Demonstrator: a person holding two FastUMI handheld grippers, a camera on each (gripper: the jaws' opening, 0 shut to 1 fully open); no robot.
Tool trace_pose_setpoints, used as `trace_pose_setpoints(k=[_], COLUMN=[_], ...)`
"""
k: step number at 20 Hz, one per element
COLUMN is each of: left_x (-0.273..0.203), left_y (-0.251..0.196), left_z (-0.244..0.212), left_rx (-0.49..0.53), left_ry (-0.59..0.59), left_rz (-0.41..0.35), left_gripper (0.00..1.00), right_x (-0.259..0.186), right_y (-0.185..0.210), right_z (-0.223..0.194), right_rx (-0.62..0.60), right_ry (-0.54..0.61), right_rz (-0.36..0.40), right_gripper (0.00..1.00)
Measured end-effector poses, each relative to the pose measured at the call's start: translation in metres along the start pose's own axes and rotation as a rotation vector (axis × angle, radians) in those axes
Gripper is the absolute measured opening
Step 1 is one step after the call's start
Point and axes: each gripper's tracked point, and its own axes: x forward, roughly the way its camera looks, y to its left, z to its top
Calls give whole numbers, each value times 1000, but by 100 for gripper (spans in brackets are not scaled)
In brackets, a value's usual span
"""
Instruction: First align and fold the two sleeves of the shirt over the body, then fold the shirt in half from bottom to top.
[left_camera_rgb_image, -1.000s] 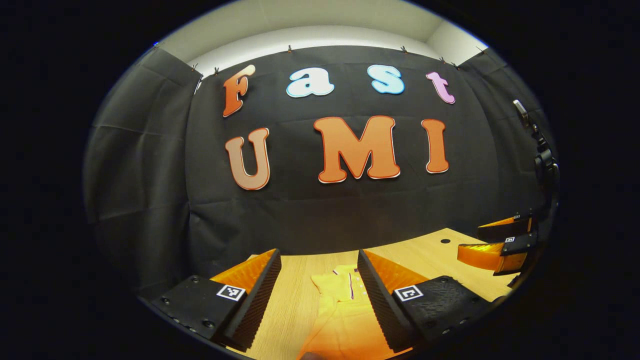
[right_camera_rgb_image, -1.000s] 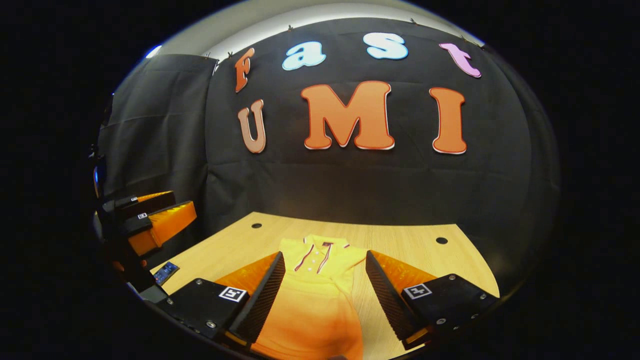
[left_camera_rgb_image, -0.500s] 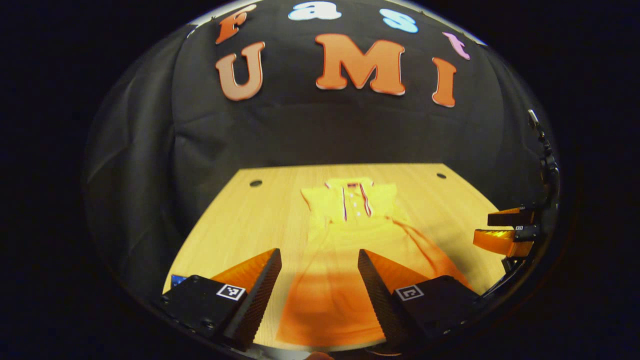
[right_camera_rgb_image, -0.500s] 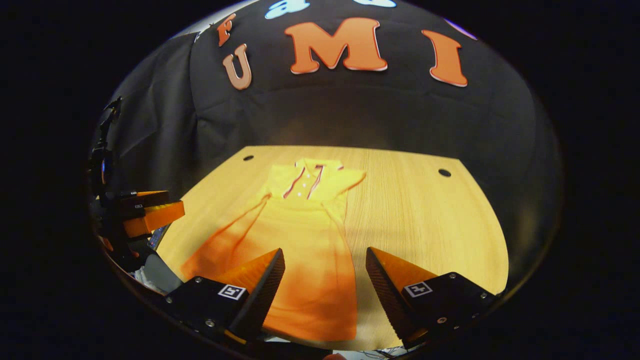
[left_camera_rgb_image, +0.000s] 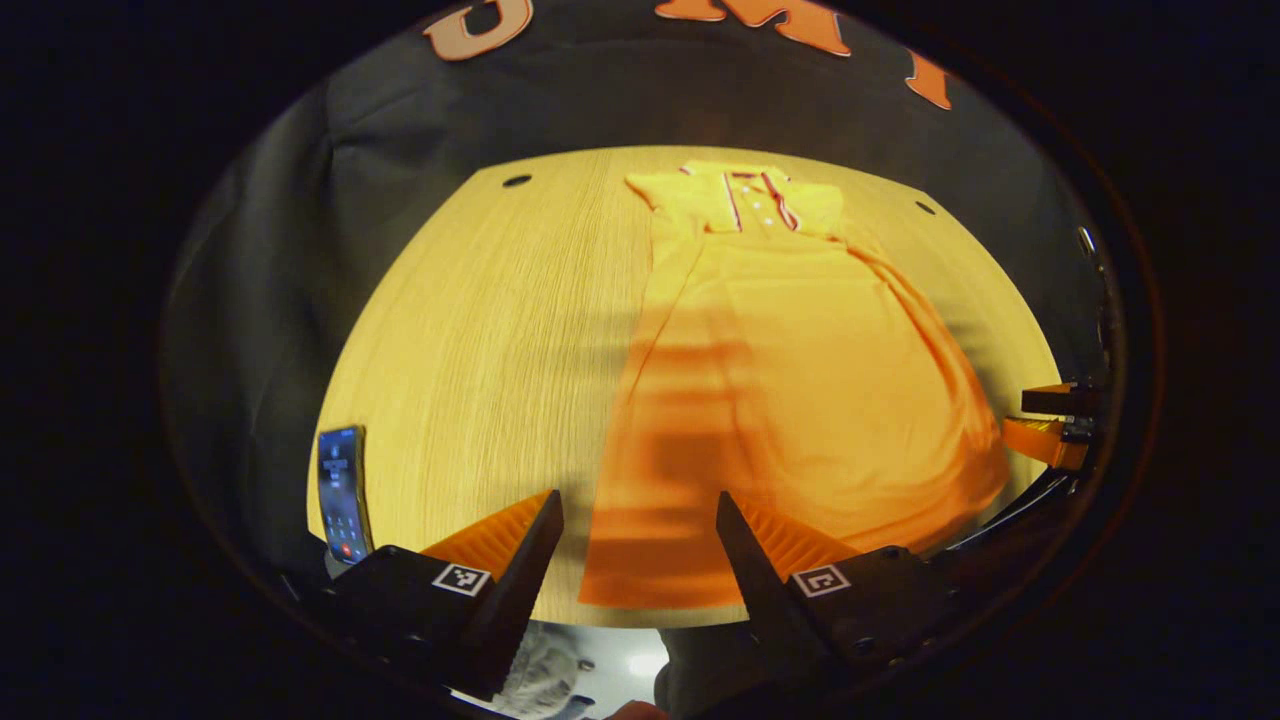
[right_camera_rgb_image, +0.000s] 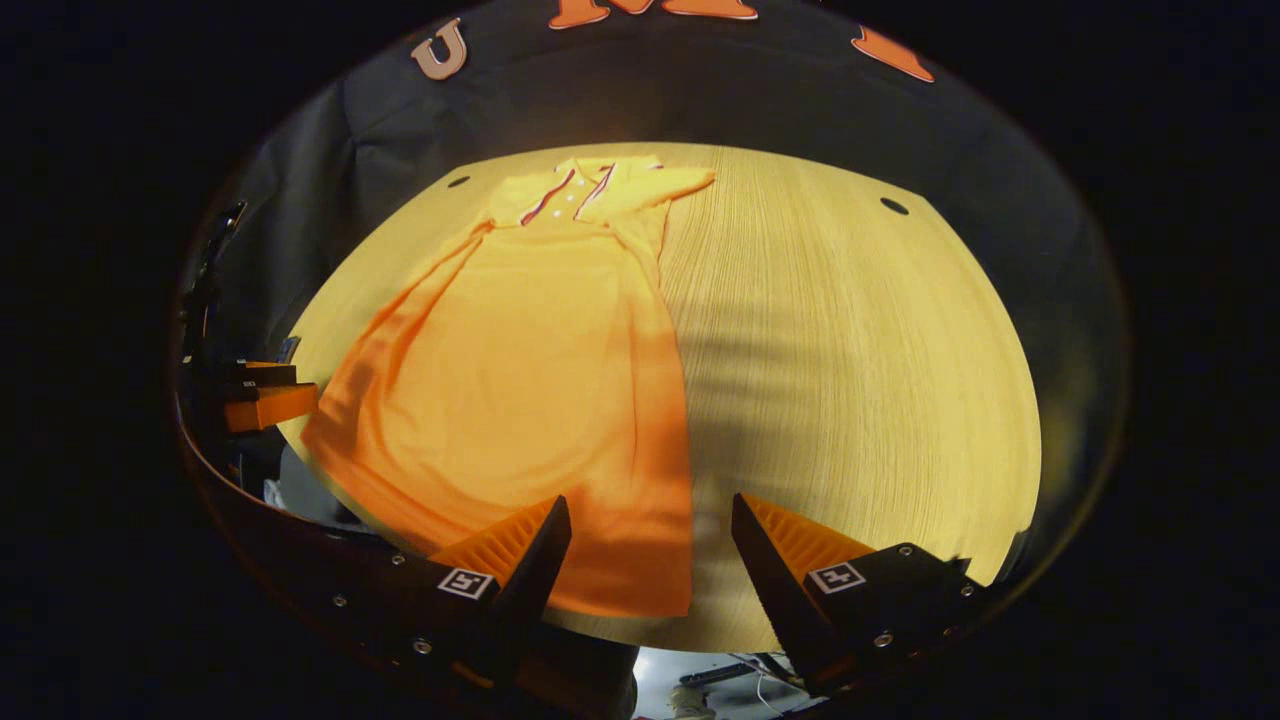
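An orange-yellow polo shirt (left_camera_rgb_image: 800, 380) lies flat on the wooden table (left_camera_rgb_image: 480, 330), collar (left_camera_rgb_image: 752, 190) at the far end and hem at the near edge. One short sleeve (left_camera_rgb_image: 655, 190) sticks out beside the collar. My left gripper (left_camera_rgb_image: 635, 545) hovers open over the hem's left corner, nothing between its fingers. In the right gripper view the shirt (right_camera_rgb_image: 530, 360) spreads left of centre, its other sleeve (right_camera_rgb_image: 685, 180) pointing right. My right gripper (right_camera_rgb_image: 650, 550) stands open above the hem's right corner. Each gripper shows at the other view's edge: the right gripper (left_camera_rgb_image: 1050, 425) and the left gripper (right_camera_rgb_image: 260, 395).
A phone (left_camera_rgb_image: 340, 490) with a lit screen lies at the table's near left corner. Small round holes (right_camera_rgb_image: 893, 206) mark the table's far corners. Bare wood (right_camera_rgb_image: 850, 360) stretches to the right of the shirt. The black cloth wall closes the back.
Both views have tipped from the back wall down onto the table, so the whole shirt and the near table edge now show. Both grippers stay open.
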Motion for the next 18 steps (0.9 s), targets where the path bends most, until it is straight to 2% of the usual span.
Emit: trace_pose_setpoints(k=[7, 11, 13, 14, 15, 16, 17, 18], left_x=[23, 28, 26, 25, 27, 26, 28, 26], left_y=[12, 18, 15, 13, 12, 8, 3, 1], left_z=[-38, -46, -44, -44, -43, -42, -46, -44], left_rx=[-50, -37, -19, -12, 16, 40, 66, 79], left_ry=[171, 231, 251, 253, 257, 256, 256, 252], left_rz=[-28, -2, -7, -10, -23, -31, -42, -52], left_gripper=[95, 93, 94, 95, 97, 89, 59, 53], right_x=[14, 15, 14, 13, 13, 15, 15, 15], right_y=[7, 9, 16, 21, 21, 25, 27, 33], right_z=[-31, -38, -41, -42, -41, -38, -39, -39], right_rx=[20, -15, -51, -45, -21, 12, 34, 52], right_ry=[138, 193, 232, 243, 240, 231, 235, 240], right_rz=[-10, -46, -35, -26, -39, -33, -29, -5], right_gripper=[98, 91, 75, 70, 57, 31, 25, 18])
